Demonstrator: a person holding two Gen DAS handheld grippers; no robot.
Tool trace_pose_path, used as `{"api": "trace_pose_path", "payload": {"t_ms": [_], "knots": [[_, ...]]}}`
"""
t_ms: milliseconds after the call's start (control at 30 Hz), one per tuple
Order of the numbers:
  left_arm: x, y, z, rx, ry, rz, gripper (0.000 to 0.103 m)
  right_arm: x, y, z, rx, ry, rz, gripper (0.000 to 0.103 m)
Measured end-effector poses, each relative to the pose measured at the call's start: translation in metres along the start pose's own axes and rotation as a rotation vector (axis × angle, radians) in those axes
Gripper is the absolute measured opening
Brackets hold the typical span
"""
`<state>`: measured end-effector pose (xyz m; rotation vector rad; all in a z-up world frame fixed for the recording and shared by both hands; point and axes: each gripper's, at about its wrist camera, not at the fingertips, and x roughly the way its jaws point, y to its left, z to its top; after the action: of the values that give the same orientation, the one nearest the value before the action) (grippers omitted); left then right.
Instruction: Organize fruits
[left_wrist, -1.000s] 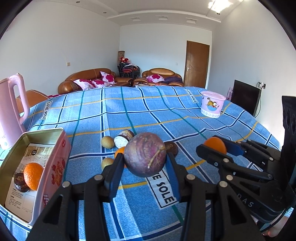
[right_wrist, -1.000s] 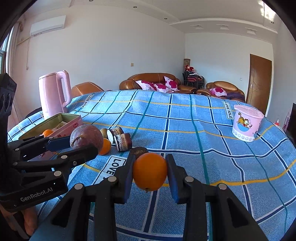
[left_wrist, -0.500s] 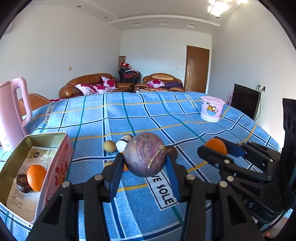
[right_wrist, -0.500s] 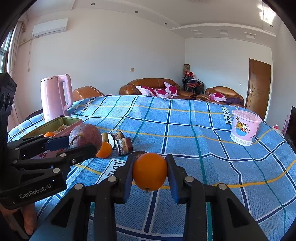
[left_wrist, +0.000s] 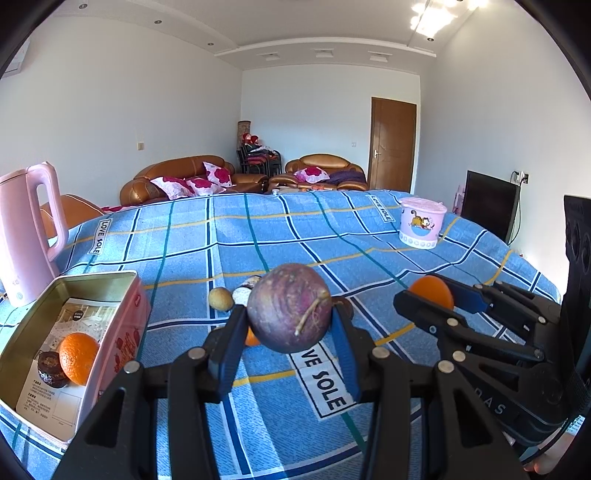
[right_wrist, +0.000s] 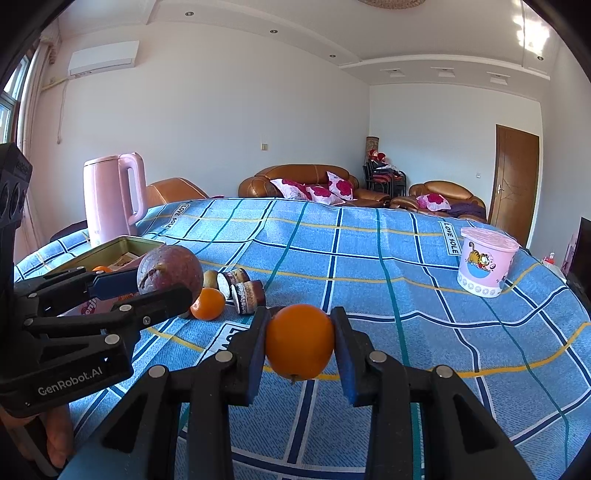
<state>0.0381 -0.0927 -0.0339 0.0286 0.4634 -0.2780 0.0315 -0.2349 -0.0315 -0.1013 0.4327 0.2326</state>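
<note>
Two grippers are each clamped on a fruit above the blue checked cloth (left_wrist: 258, 236). At the centre of the left wrist view, the left gripper (left_wrist: 290, 319) squeezes a purple passion fruit (left_wrist: 289, 312). In the lower centre of the right wrist view, the right gripper (right_wrist: 300, 345) pinches an orange (right_wrist: 300, 341). At the left view's lower left, a pink tin (left_wrist: 114, 332) holds another orange (left_wrist: 78, 352) beside a dark round fruit (left_wrist: 50, 368). A pink kettle (right_wrist: 110, 195) stands behind the tin.

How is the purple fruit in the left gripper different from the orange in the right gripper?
The purple fruit is dull, mottled purple-brown; the orange is bright and evenly coloured. The purple fruit looks bigger and spreads the left gripper wider than the orange spreads the right gripper. The purple fruit has a dry stem. Both are round and held above the blue cloth.
</note>
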Motion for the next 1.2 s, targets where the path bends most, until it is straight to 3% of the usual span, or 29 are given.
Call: {"api": "trace_pose_path", "payload": {"t_ms": [1200], "knots": [[-0.015, -0.002, -0.002, 0.028, -0.09, 0.018, 0.047, -0.016, 0.003, -0.003, -0.021, -0.088, -0.007, 0.036]]}}
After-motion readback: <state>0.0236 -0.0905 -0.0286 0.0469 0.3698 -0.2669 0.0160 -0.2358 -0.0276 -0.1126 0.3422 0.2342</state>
